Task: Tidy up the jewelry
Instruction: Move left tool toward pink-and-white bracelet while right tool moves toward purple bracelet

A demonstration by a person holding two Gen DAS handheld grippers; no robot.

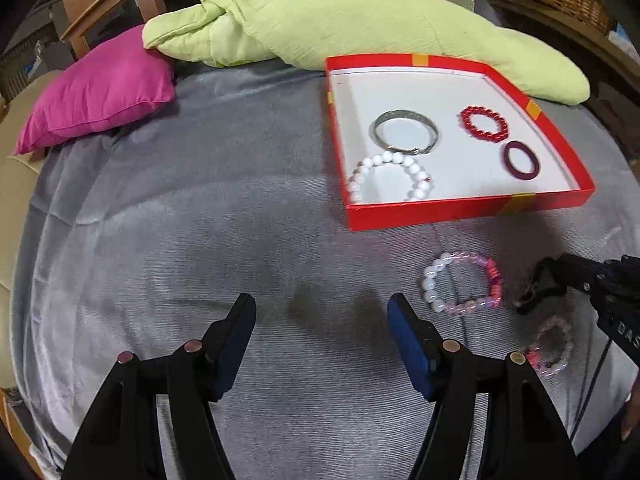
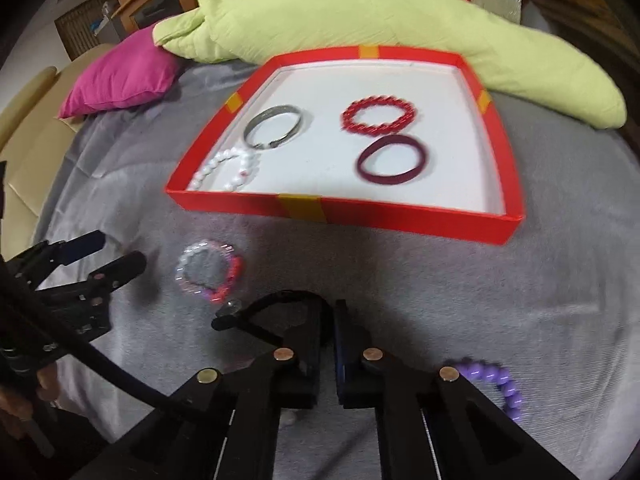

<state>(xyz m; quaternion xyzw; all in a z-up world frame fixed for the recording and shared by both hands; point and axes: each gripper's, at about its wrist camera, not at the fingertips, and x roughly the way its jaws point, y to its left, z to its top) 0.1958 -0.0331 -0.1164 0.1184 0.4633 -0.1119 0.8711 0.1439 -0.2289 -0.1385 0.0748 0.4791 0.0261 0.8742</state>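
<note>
The pink-and-white bead bracelet (image 1: 464, 282) lies on the grey bedspread (image 1: 200, 240), just outside the near wall of the red box (image 1: 424, 210), between both tools. The left gripper (image 1: 322, 320) hovers beside it, fingers spread wide, holding nothing. The right gripper (image 2: 330, 344) has its fingers pressed nearly together; whether they pinch anything cannot be told. A purple bead bracelet (image 2: 500, 384) lies right of it.

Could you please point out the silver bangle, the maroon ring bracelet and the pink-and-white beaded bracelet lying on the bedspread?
silver bangle (image 1: 404, 115), left wrist view, on its far band.
maroon ring bracelet (image 2: 390, 179), right wrist view, on its near edge.
pink-and-white beaded bracelet (image 1: 430, 282), left wrist view, on its white beads.
</note>
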